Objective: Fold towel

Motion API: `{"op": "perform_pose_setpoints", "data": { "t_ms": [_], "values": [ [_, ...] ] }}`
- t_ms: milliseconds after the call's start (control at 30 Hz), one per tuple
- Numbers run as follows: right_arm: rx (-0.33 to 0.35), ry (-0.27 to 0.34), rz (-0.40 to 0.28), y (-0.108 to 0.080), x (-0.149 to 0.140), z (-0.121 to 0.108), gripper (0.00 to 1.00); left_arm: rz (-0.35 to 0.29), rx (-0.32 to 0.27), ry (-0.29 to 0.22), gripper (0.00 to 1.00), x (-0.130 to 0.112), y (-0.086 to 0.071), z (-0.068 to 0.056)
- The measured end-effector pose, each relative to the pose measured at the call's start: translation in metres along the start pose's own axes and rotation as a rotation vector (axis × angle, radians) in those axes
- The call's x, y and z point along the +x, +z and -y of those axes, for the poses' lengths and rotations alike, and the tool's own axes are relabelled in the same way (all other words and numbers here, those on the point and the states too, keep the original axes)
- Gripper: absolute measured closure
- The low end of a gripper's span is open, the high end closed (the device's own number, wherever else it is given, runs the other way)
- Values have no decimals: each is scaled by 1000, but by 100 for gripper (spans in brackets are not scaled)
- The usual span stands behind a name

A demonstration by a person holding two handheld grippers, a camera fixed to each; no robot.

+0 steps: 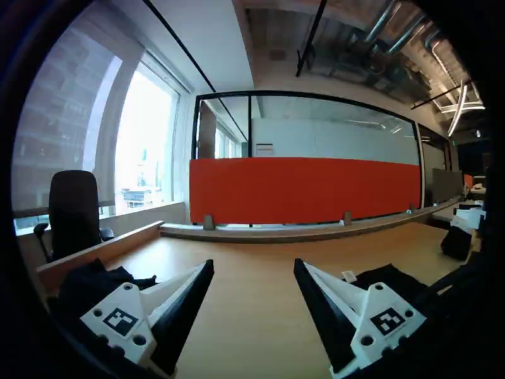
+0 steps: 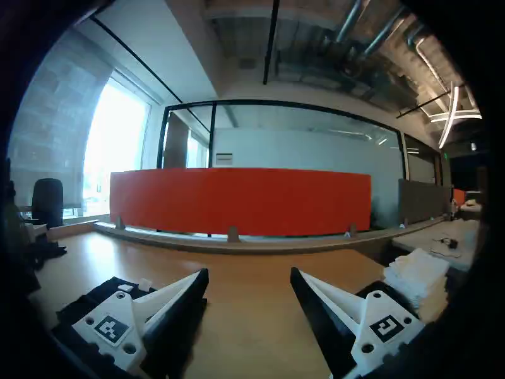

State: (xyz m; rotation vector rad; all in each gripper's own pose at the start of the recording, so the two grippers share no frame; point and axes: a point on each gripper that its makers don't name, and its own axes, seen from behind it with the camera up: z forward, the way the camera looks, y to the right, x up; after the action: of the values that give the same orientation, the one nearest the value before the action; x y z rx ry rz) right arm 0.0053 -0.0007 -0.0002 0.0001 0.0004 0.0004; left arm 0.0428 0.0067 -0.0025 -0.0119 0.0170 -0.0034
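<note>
plainly, left tool (image 1: 252,263) and right tool (image 2: 248,271) both gape empty over the desk (image 1: 252,316).

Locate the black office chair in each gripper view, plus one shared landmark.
Left gripper view: black office chair at left, beside the window.
Right gripper view: the chair at far left edge, beside the window.
Shared landmark: red divider panel behind the desk.
</note>
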Motion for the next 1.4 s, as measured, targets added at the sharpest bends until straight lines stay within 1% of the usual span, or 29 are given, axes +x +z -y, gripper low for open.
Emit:
{"op": "perform_pose_setpoints", "data": {
  "t_ms": [167,367,567,667,767,867,1100,1200,1400],
  "values": [
    [2,2,0,-2,41,4,0,-6,-4,9,6,46,-2,1],
    [5,6,8,-7,85,6,0,8,-8,19,6,90,-3,1],
    [2,10,14,-12,116,6,0,23,-21,27,6,125,-5,-7],
    [1,17,17,-14,128,6,0,30,-36,32,6,136,-6,-13],
    [2,20,18,-16,136,6,0,31,-48,40,6,146,-6,-17],
    [7,15,25,-16,139,6,0,37,-59,42,6,150,-6,-21],
    [50,-15,62,-18,140,14,0,65,-105,46,6,155,-6,-30],
    [85,-26,88,-19,136,21,0,88,-136,55,6,153,-6,-35],
    [193,-63,146,-21,127,42,0,134,-211,81,6,148,-9,-47]
  ]
}}
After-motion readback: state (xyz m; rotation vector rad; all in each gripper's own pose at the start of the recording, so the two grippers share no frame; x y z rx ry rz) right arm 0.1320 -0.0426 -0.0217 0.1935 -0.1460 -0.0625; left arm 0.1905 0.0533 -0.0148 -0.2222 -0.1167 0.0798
